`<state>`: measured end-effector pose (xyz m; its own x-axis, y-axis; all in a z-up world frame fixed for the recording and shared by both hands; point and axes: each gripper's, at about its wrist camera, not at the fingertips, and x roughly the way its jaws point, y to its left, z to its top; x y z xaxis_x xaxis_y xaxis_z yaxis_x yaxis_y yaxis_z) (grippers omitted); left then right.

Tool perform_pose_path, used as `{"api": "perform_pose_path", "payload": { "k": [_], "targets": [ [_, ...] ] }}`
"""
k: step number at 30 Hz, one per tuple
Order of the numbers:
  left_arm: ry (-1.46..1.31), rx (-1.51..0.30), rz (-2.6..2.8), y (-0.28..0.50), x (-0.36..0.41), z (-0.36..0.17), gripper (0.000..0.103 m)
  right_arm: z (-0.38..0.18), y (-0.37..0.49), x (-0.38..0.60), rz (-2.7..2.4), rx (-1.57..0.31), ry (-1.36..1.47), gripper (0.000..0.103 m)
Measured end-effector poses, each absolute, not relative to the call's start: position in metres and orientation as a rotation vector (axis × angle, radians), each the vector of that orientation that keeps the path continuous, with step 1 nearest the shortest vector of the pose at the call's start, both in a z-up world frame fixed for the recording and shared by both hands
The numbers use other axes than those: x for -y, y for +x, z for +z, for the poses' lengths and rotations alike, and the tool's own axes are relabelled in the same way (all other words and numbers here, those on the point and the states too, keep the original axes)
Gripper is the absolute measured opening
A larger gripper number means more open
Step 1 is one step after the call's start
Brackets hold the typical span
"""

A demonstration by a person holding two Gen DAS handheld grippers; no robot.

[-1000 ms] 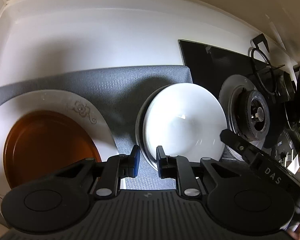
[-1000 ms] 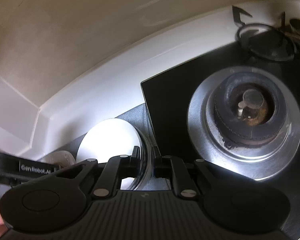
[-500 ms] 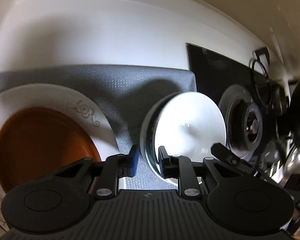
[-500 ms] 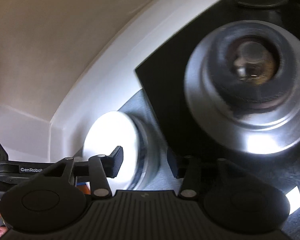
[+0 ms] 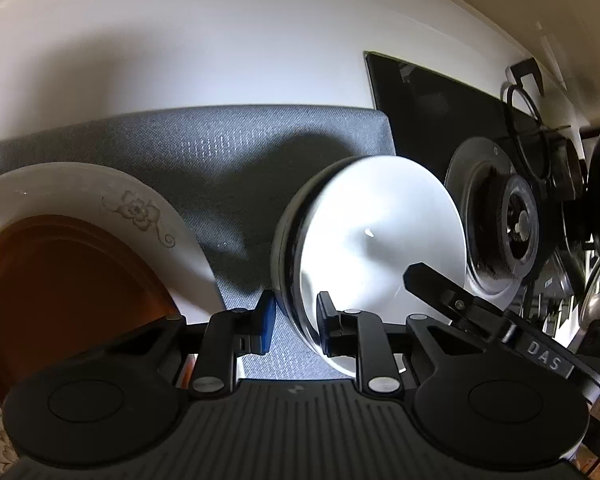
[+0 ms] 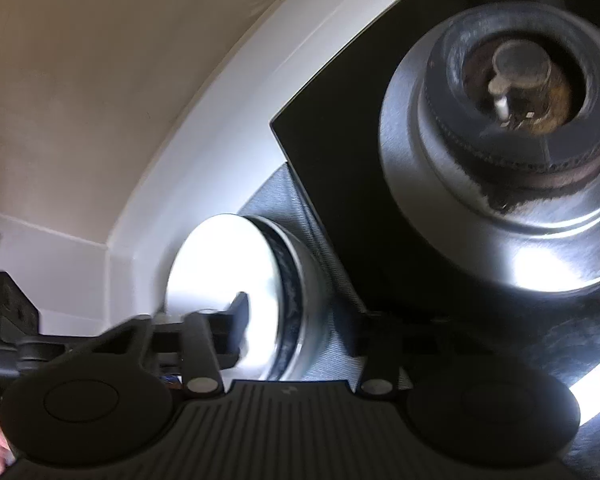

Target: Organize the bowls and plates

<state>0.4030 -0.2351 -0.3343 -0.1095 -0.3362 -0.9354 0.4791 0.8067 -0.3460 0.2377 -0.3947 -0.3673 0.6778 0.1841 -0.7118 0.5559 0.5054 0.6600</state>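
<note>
A stack of two white bowls is tilted up off the grey mat. My left gripper is shut on the stack's near rim. The bowls also show in the right wrist view. My right gripper is open, its fingers spread either side of the stack's far rim; one finger reaches over the bowl in the left wrist view. To the left, an amber plate lies on a white flowered plate.
A black glass hob with a steel gas burner lies right of the mat. White counter and wall run behind. Dark pans and metal utensils stand at the far right.
My right gripper has opened and let go of the bowls' rim. My left gripper has tilted the stack up on its edge, toward the left.
</note>
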Motion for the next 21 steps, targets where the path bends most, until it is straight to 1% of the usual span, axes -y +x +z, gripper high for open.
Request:
{"api": "perform_pose_path", "payload": {
  "k": [2, 6, 11, 15, 18, 21],
  "targets": [
    [0.101, -1.538, -0.687, 0.405, 0.234, -0.336, 0.024, -0.369, 0.237, 0.397, -0.246, -0.834, 1.041, 0.033],
    [0.124, -1.510, -0.674, 0.405, 0.241, -0.338, 0.023, -0.374, 0.238, 0.402, -0.243, -0.841, 1.068, 0.036],
    [0.158, -1.460, -0.675, 0.401, 0.248, -0.341, 0.024, -0.375, 0.242, 0.397, -0.255, -0.836, 1.027, 0.035],
    [0.221, -1.405, -0.653, 0.391, 0.247, -0.328, 0.024, -0.365, 0.237, 0.392, -0.229, -0.819, 0.983, 0.032],
    [0.241, -1.370, -0.618, 0.389, 0.242, -0.316, 0.025, -0.352, 0.233, 0.390, -0.213, -0.795, 0.969, 0.026],
    [0.246, -1.360, -0.612, 0.386, 0.237, -0.311, 0.026, -0.345, 0.237, 0.381, -0.214, -0.814, 0.880, 0.021]
  ]
}}
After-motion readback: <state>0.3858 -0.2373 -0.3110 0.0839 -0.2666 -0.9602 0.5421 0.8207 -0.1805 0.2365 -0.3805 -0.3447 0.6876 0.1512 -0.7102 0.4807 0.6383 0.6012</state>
